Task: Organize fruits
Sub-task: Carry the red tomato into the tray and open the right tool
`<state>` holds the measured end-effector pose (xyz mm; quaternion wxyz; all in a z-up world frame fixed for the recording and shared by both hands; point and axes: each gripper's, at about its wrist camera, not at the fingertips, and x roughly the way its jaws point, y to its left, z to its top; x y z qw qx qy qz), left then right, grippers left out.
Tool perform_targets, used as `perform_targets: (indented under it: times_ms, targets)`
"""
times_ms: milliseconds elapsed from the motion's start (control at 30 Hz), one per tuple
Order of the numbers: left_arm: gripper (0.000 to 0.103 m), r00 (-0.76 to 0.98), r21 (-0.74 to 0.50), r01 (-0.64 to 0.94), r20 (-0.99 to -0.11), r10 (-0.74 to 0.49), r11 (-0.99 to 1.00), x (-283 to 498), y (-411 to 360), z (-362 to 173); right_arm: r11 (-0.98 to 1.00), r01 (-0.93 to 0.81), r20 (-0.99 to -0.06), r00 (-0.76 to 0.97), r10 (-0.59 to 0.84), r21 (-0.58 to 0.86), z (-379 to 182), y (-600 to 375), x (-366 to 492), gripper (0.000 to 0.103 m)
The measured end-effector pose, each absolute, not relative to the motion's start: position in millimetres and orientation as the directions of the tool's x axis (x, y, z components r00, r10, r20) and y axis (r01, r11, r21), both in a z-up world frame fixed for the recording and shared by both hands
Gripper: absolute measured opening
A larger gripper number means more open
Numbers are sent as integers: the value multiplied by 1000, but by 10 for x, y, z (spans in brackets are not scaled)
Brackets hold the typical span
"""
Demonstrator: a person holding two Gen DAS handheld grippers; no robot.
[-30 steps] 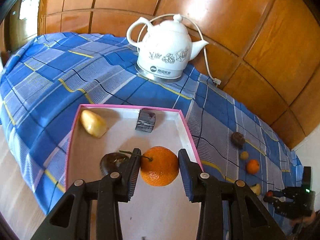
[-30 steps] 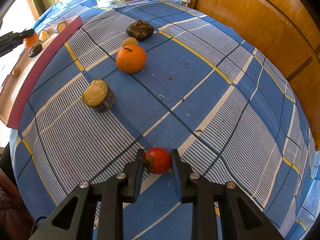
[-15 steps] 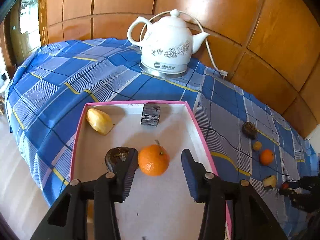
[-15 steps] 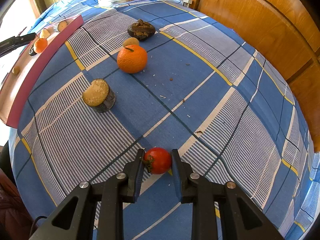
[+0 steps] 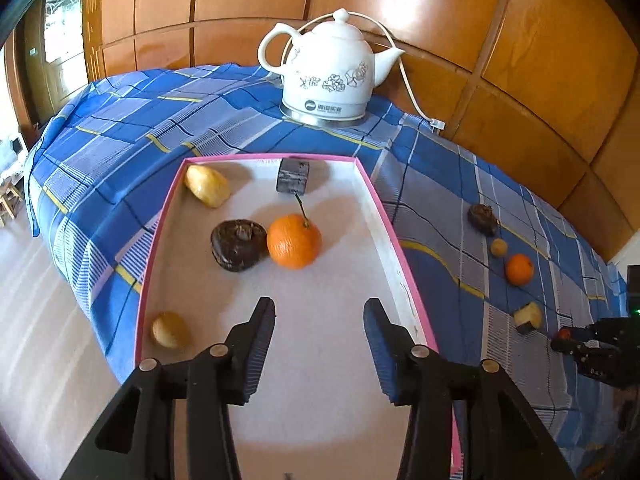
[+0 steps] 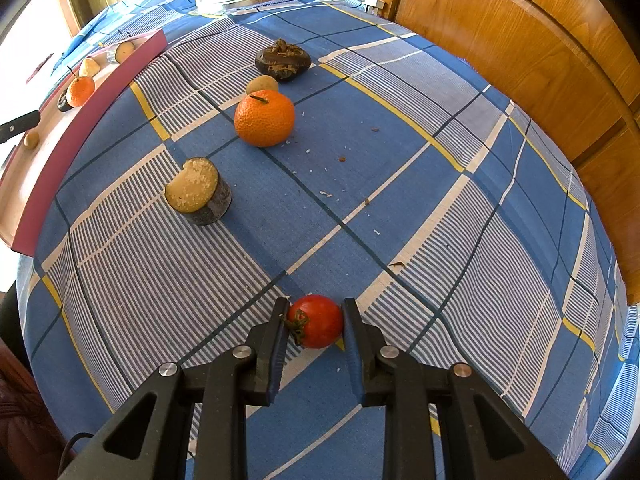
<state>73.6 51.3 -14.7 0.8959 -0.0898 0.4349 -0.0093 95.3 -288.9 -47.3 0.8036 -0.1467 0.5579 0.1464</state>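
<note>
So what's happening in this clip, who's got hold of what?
A person is sorting fruit into a pink-rimmed tray with two handheld grippers. The left gripper is open over the tray with nothing between its jaws, which have just been opening; an orange lies ahead of it beside a dark fruit. The right gripper is shut on a small tomato on the blue checked cloth, where another orange waits.
</note>
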Motion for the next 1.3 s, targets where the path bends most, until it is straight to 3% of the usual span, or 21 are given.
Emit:
perform_targets:
  times_ms: [900,1300]
  targets:
    - [51,625,-164,-62,-776,-90,985,623,468,-141,918,-391,-932,352,82,-68,-437,-2901,965,26]
    - [51,623,-154,-82,-779,-70,985,583,549,-184,917,-398,-913,359,194,38,-320,-2876,988,26]
